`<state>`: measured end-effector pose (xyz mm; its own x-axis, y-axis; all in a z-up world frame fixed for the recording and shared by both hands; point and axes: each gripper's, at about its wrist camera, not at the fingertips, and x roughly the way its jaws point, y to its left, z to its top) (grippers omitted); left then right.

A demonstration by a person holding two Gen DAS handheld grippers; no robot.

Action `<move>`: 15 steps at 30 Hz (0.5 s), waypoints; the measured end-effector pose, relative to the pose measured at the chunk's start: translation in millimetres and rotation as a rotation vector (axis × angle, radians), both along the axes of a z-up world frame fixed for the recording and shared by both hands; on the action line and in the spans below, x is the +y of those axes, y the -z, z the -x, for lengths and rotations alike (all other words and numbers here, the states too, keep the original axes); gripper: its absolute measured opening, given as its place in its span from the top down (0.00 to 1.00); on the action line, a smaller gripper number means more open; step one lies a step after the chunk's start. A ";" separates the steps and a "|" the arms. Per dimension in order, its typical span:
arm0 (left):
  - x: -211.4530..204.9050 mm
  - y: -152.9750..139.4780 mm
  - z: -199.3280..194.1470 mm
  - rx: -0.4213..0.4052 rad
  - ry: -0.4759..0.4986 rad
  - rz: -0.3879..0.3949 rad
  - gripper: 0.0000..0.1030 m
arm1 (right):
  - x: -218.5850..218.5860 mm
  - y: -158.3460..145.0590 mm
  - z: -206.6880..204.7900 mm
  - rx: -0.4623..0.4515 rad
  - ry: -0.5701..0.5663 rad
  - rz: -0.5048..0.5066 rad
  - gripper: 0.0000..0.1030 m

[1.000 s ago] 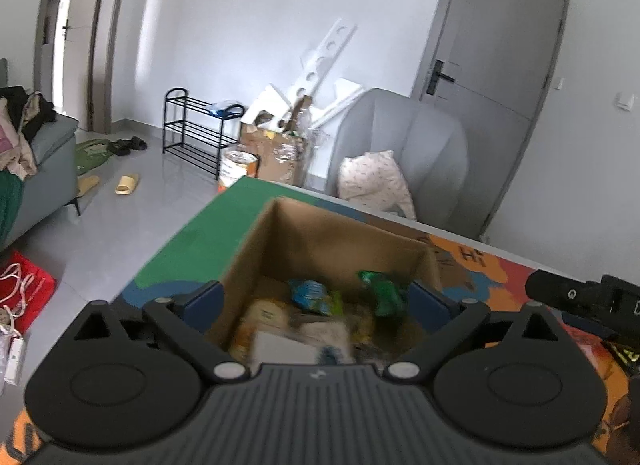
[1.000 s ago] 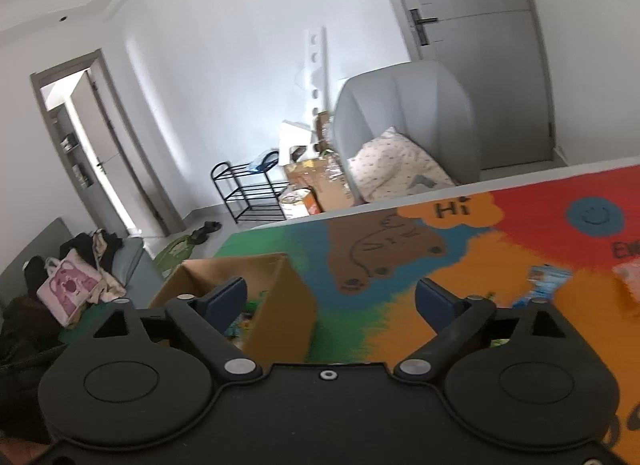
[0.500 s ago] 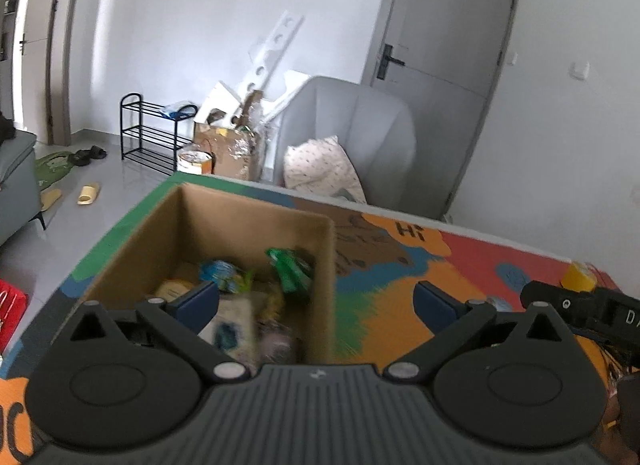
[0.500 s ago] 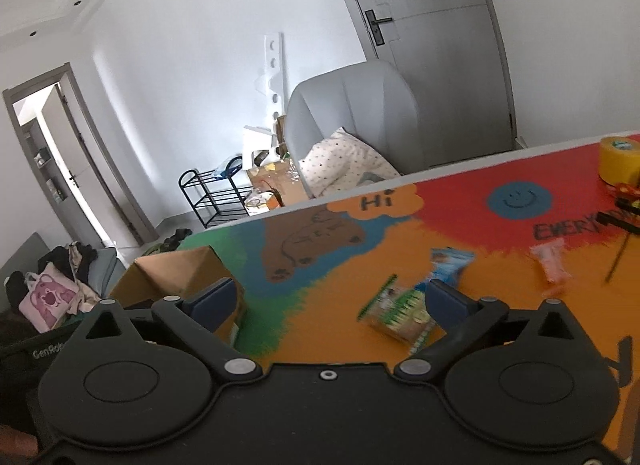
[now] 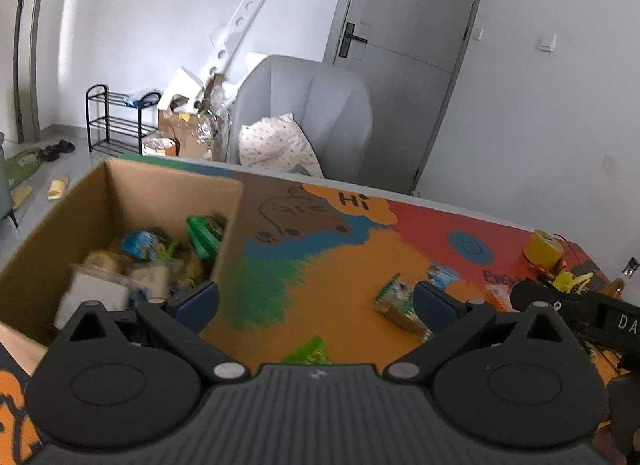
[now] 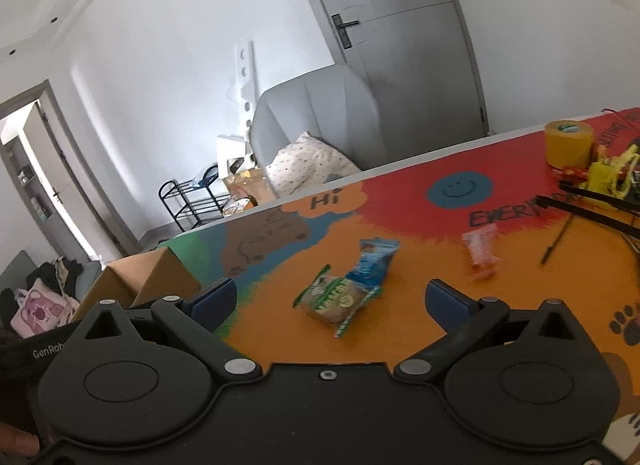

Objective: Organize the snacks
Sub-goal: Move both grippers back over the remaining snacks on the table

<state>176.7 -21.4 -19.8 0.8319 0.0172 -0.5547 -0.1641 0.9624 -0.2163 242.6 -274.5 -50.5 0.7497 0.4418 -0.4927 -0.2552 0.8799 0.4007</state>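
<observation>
Two tools, left (image 5: 316, 301) and right (image 6: 330, 299), gaping empty over colourful tabletop (image 6: 400, 329) near grey armchair (image 6: 320, 113)

Box: the cardboard box (image 5: 132, 201) stands on the mat (image 5: 332, 277) at its left end — several snack packets lie inside it.
Loose snacks: the cookie packet (image 6: 334, 299) lies on the mat right of the box, touching the wafer packet (image 6: 374, 261) just behind it; the small sachet (image 6: 482, 251) lies well apart to their right.
Far right: the tape roll (image 6: 568, 143) stands near the mat's back edge.
Behind the table: the armchair (image 5: 316, 117) with the pillow (image 5: 276, 145) on its seat — the shoe rack (image 5: 116, 121) further left.
</observation>
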 end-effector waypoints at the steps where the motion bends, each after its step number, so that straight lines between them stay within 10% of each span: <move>1: -2.7 0.8 0.7 0.001 0.003 0.001 0.00 | -3.6 1.5 -0.2 0.002 0.001 -0.003 0.00; 15: -39.1 18.7 -2.1 0.034 0.001 -0.015 0.03 | -33.2 23.3 -0.5 0.026 0.028 -0.001 0.09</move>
<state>178.7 -60.5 -38.5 0.8126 0.0253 -0.5823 -0.1704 0.9657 -0.1958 243.0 -307.8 -73.8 0.7488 0.4216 -0.5114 -0.2201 0.8860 0.4081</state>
